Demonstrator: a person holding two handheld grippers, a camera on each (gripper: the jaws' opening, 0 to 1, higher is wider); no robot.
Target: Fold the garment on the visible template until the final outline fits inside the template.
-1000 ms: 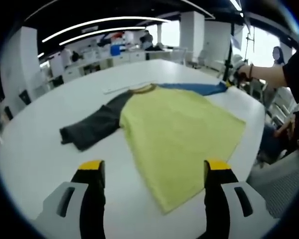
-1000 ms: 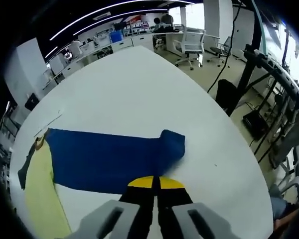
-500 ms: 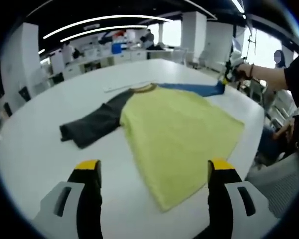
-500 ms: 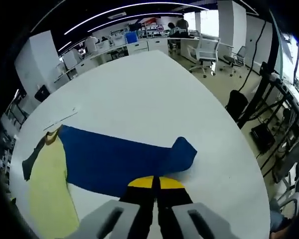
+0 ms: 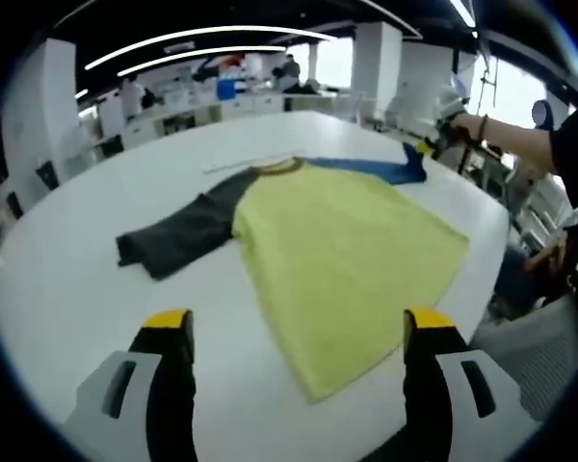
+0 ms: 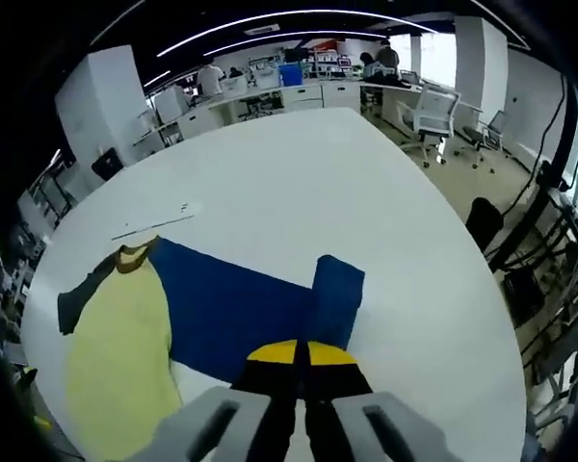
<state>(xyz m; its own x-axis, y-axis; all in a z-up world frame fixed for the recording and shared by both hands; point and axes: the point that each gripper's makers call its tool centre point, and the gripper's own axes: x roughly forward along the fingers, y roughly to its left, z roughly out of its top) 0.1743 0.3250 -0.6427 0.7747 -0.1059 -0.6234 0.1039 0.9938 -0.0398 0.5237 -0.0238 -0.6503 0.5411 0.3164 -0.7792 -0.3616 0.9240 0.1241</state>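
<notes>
Garment (image 5: 342, 245): a long-sleeved shirt with a yellow-green body, one dark grey sleeve (image 5: 178, 236) and one blue sleeve (image 6: 241, 308), lying spread flat on the white surface (image 5: 67, 318). In the left gripper view the body fans out toward the near edge, the grey sleeve stretches to the left, and the blue sleeve runs away toward the far right. The collar (image 6: 133, 258) is a tan band at the neck.

Blue sleeve, detail: in the right gripper view its cuff end (image 6: 337, 298) is turned up and doubled back over the rest of the sleeve (the fold stands as a darker panel just above the jaw tips).

Left gripper (image 5: 296, 332): jaws spread wide apart, yellow-tipped, nothing between them; it hangs above the near hem of the shirt.

Right gripper (image 6: 302, 352): jaws pressed together at the yellow tips, pinching the blue sleeve at its cuff end. In the left gripper view the same gripper (image 5: 433, 144) appears at the far right, held by a person's hand (image 5: 462, 125).

Thin pale strip (image 6: 154, 223): lies on the surface just beyond the collar.

Background: office desks and chairs.
</notes>
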